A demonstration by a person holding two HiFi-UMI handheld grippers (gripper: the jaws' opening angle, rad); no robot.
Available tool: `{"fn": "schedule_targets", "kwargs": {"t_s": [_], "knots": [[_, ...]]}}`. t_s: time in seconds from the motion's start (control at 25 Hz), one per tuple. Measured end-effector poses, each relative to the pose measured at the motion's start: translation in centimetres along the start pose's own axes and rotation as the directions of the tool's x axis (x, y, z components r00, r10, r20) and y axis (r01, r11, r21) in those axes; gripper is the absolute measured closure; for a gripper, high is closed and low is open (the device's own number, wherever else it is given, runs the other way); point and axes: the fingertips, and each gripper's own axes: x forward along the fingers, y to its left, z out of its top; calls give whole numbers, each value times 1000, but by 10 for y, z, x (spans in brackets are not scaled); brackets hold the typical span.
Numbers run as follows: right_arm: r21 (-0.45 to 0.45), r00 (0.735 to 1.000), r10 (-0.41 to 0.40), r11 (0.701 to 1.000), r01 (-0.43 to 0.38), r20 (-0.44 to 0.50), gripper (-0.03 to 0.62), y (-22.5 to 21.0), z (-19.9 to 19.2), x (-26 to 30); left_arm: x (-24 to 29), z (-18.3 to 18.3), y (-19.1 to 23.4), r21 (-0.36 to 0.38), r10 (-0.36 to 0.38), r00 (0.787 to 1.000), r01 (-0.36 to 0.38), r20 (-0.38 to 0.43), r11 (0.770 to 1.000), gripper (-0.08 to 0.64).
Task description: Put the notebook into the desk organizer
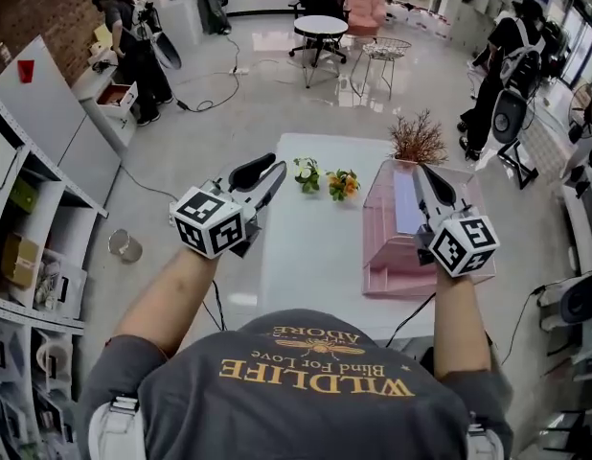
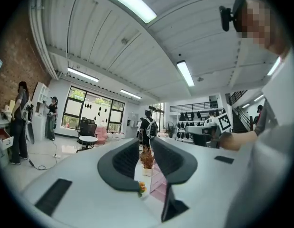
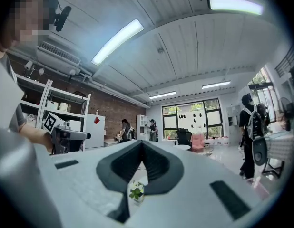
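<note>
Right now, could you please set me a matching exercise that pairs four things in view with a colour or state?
Things:
1. desk organizer
2. dried plant
3. left gripper
4. right gripper

Colour or state:
A. jaws together, nothing held
B. pink and see-through
C. jaws slightly apart, nothing held
D. brown twigs

Pairs: 1-B, 2-D, 3-C, 4-A.

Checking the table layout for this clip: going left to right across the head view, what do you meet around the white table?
left gripper → white-flowered plant → orange-flowered plant → pink desk organizer
</note>
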Motion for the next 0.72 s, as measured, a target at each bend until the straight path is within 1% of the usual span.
{"fn": "schedule_targets", "kwargs": {"t_s": [0.16, 0.32, 0.44, 0.56, 0.72], "knots": [[6, 1000, 21, 1000, -21, -18, 594, 38, -11, 24, -38, 8, 27, 39, 56, 997, -58, 47, 998, 554], [14, 998, 48, 999, -47, -39, 594, 66, -26, 42, -68, -3, 48, 43, 93, 995, -95, 46, 995, 560], [14, 997, 57, 998, -56, -56, 594, 74, -36, 48, -83, -17, 57, 15, 116, 993, -117, 36, 993, 560], [10, 996, 60, 998, -60, -64, 594, 79, -42, 51, -90, -22, 58, -4, 119, 992, -119, 40, 993, 560], [11, 996, 62, 998, -62, -66, 594, 79, -43, 51, -87, -22, 52, 9, 111, 993, -111, 40, 994, 560]]}}
